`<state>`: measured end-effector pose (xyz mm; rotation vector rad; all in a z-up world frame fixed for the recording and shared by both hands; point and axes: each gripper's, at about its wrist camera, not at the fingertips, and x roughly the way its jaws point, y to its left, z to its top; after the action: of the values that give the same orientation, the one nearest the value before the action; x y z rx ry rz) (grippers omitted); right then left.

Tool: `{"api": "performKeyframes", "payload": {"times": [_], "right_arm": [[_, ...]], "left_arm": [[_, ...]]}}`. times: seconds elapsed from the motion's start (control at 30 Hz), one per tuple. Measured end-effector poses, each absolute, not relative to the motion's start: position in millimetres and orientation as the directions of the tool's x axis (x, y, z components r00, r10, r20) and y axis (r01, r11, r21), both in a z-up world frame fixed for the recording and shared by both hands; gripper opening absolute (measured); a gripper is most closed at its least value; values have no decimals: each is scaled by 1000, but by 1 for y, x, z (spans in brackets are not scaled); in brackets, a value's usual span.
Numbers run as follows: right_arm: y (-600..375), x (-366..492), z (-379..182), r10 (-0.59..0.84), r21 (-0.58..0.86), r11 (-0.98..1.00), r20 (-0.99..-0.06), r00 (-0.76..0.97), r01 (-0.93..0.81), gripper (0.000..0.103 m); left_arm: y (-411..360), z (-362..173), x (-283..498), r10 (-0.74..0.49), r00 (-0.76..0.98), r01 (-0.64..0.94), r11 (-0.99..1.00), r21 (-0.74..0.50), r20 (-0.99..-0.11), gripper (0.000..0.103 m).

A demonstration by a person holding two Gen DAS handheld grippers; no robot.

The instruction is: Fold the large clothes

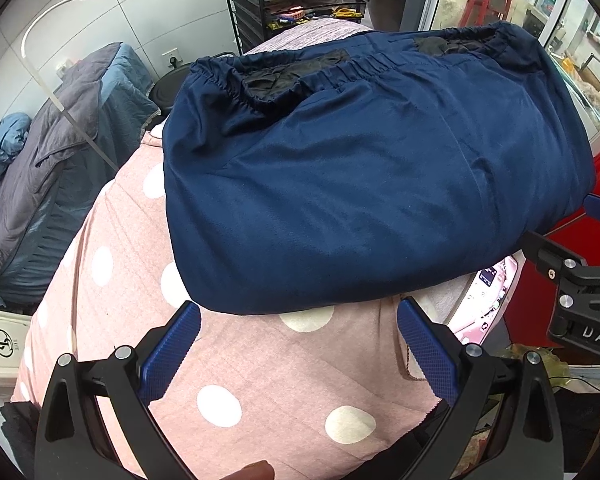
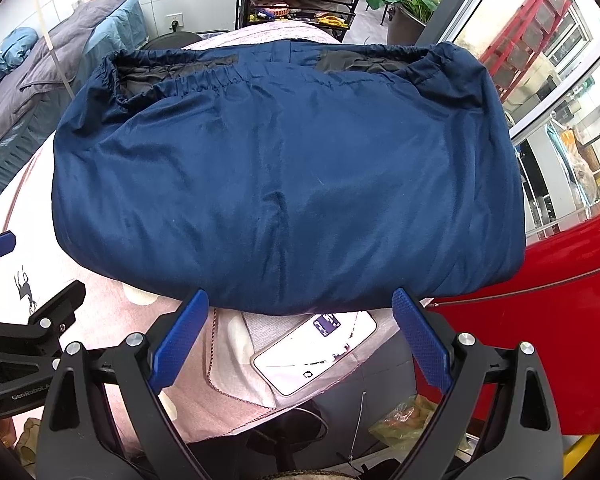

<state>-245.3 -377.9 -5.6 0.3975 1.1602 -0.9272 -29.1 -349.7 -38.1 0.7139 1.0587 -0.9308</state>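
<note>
folded navy trousers (image 2: 288, 176), both claws apart

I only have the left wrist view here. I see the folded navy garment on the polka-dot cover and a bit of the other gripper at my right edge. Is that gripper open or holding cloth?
Observer: The right gripper is open, with its blue fingers spread just short of the navy garment and no cloth between them.

Operator: What lies under the right gripper? I only catch a pink sliver.

Observer: A phone lies screen up on the cover, part of it tucked under the garment's near edge.

Operator: Does the garment hang past the right side?

Observer: From the right wrist view, its right end bulges over a red surface.

Operator: And my own gripper?

Observer: The left gripper is open too, empty, at the near edge.
</note>
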Motion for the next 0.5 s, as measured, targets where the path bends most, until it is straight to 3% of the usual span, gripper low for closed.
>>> {"api": "performKeyframes", "payload": {"times": [0.5], "right_arm": [[-378, -242, -5, -411, -182, 591, -906, 99, 786, 92]], "left_arm": [[-351, -41, -28, -270, 205, 896, 439, 69, -941, 97]]}}
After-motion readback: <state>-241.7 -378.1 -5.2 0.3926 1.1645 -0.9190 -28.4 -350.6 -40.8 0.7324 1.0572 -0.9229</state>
